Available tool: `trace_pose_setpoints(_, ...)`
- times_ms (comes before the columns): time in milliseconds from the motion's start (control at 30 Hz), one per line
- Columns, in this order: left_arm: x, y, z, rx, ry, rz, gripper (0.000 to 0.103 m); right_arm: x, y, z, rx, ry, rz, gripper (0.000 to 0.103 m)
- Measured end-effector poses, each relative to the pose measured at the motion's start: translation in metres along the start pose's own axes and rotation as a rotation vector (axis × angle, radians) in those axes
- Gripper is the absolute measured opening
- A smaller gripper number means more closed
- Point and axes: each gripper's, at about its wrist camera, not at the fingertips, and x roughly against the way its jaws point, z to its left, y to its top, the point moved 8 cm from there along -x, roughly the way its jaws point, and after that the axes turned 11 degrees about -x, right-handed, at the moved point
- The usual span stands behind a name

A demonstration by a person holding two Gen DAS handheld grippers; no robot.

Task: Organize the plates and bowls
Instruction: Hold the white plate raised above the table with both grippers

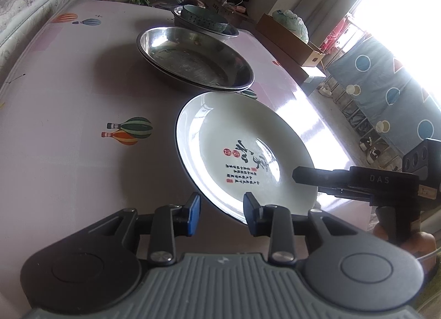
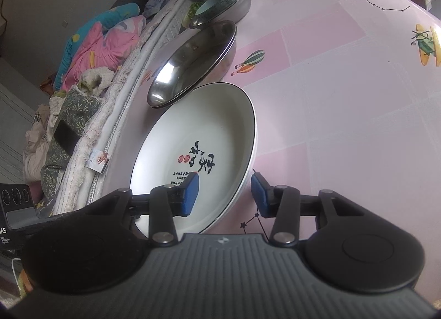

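1. White plate (image 2: 198, 137) with black calligraphy lying on the pink tablecloth (image 2: 344, 98), its near rim between the blue pads of the right gripper (image 2: 224, 195); jaws apart, pads not pressing on the rim.
2. Left gripper (image 1: 222, 215) at the plate's near edge in its own view, jaws apart, rim just past the right pad, nothing clamped.
3. Beyond the plate: stacked steel plates (image 1: 193, 60), then a patterned bowl (image 1: 205, 20) in a steel basin.
4. Left view only: right gripper's black finger (image 1: 306, 175) over the plate's far side, cardboard box (image 1: 289, 40), bright window.
5. Right view only: bedding heaped beside the table.
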Motion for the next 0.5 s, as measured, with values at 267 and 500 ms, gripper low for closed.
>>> trace_pose_setpoints(267,-0.006,0.004,0.011,0.015,0.022,0.004,0.037,-0.002,0.013,-0.006,0.016,-0.085,-0.066,0.042)
trace_pose_setpoints(500,-0.013,0.012,0.020,-0.001,0.078,-0.005,0.033,-0.017,0.012,0.007,0.077,-0.127,-0.082,0.027)
